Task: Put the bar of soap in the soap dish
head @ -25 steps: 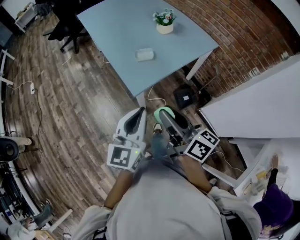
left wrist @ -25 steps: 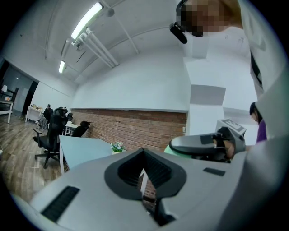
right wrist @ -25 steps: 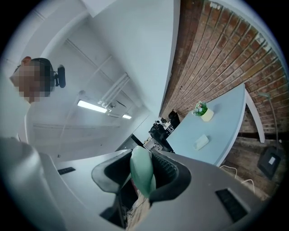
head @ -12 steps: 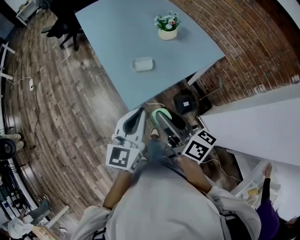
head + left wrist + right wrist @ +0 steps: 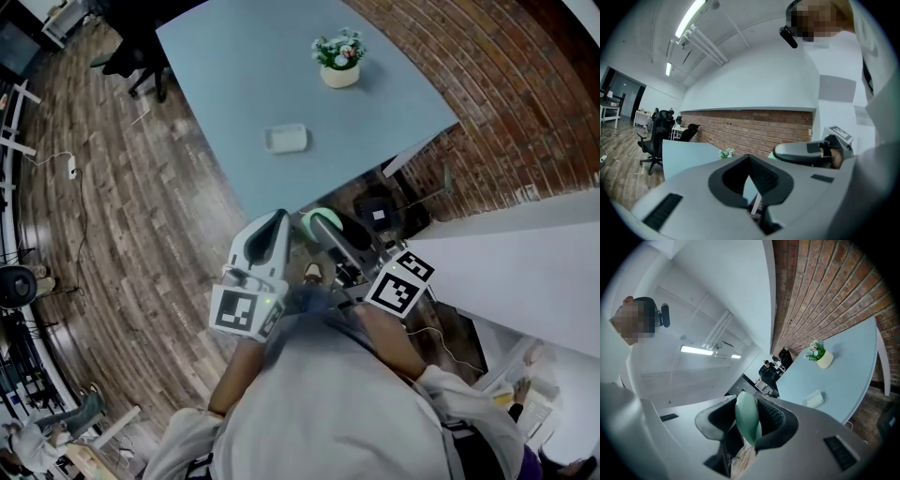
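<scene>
A pale green bar of soap (image 5: 746, 416) sits upright between the ribbed pads of my right gripper (image 5: 749, 422), which is shut on it. In the head view the soap (image 5: 315, 221) shows at the tip of that gripper (image 5: 320, 225), just short of the near corner of the light blue table (image 5: 234, 75). The white soap dish (image 5: 286, 139) lies empty on the table, ahead of both grippers; it is also in the right gripper view (image 5: 812, 399). My left gripper (image 5: 277, 220) is held beside the right one, jaws together with nothing in them (image 5: 751, 182).
A small potted plant (image 5: 339, 58) stands on the table beyond the dish. A brick wall (image 5: 506, 103) and a white counter (image 5: 525, 272) lie to the right. Black office chairs (image 5: 131, 56) stand at the table's far left. A black box (image 5: 378, 214) and cables lie on the wooden floor.
Both grippers have travelled together toward the table, and the table corner and soap dish now lie closer in the head view. The soap stays gripped in the right gripper.
</scene>
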`<state>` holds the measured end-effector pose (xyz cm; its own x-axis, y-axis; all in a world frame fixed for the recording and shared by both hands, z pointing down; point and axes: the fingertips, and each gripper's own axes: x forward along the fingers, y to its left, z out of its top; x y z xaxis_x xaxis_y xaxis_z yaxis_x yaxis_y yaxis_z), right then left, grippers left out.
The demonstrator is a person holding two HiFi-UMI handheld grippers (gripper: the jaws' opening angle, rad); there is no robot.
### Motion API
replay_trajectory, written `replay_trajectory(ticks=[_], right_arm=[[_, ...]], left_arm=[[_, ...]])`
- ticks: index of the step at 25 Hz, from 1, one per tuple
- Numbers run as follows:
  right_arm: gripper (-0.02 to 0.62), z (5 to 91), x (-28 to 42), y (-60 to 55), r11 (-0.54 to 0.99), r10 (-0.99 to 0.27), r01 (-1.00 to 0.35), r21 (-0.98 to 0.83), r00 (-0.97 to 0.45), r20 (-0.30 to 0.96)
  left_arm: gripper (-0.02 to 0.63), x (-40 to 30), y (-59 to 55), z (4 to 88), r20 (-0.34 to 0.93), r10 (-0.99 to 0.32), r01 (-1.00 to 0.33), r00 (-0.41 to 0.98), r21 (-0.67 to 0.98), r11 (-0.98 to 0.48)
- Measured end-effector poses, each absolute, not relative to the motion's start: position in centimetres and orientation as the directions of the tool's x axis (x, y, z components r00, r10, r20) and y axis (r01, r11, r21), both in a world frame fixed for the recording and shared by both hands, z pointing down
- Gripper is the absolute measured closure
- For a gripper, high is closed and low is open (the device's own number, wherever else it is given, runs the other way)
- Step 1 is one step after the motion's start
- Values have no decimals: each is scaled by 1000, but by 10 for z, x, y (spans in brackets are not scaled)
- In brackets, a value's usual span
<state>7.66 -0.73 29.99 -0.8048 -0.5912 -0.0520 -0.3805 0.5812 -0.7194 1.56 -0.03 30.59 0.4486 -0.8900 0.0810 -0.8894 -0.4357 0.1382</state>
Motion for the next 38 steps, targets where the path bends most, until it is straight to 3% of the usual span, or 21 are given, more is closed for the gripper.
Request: replay_trajectory(ticks=[21, 38], right_arm=[[459, 298, 59, -82, 570, -614, -407, -714, -788, -41], [459, 295, -9, -181, 541, -661, -453, -709, -750, -24]], left_arm=[[603, -7, -77, 301, 56, -885, -880, 462, 148, -450], [603, -77, -179, 295, 48, -856, -851, 515, 150, -504]])
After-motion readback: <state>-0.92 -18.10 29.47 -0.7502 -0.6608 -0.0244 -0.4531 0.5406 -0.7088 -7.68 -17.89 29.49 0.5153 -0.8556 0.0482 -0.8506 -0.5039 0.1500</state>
